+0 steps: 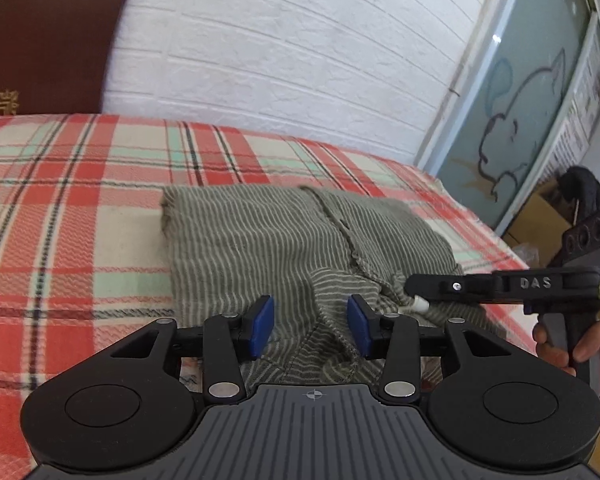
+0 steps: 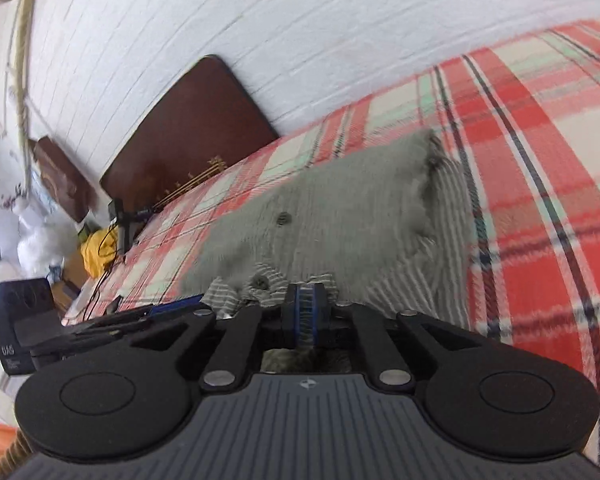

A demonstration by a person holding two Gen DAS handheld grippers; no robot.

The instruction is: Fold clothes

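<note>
A green-and-white striped garment (image 1: 260, 240) lies partly folded on the plaid bedspread (image 1: 60, 208). My left gripper (image 1: 311, 326) is open, its blue pads either side of a raised fold at the garment's near edge, not closed on it. My right gripper (image 2: 306, 312) is shut on the garment's near edge (image 2: 260, 280); from the left wrist view it (image 1: 414, 300) comes in from the right, pinching cloth. The garment (image 2: 340, 216) is blurred in the right wrist view, with two buttons showing.
A white brick wall (image 1: 280, 40) runs behind the bed. A dark brown headboard (image 1: 40, 40) stands at the left. A glass door with a cartoon drawing (image 1: 520, 100) and cardboard boxes (image 1: 540, 216) are at the right. Bags and clutter (image 2: 92, 248) lie past the bed's end.
</note>
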